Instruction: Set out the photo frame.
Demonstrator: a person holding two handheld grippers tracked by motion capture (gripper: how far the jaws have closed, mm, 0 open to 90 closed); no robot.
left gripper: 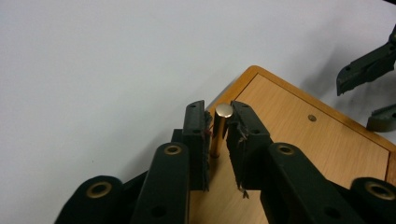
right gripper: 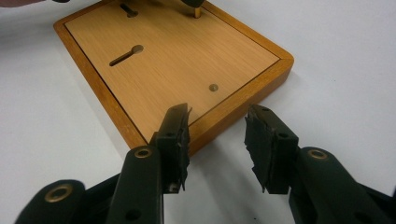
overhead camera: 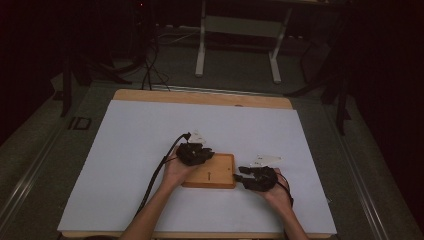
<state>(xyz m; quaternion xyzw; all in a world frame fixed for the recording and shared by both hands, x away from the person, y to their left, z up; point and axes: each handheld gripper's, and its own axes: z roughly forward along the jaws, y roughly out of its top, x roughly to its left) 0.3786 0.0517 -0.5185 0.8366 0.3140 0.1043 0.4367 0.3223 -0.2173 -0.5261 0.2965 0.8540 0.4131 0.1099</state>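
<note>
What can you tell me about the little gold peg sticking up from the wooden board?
The gold peg is a thin, shiny rod that looks like brass, with a flat round top. It stands upright near a corner of the wooden board, its foot on the board. The left claw has its black pads on either side of it, close against it and seemingly gripping. The right gripper view shows just its lower end at the board's far edge.

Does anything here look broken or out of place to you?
One thing: the pads on the left gripper look frayed, with torn edges and loose threads beside the brass pin between them. The right gripper has ragged pads too. The wooden board lies flat and looks intact.
</note>
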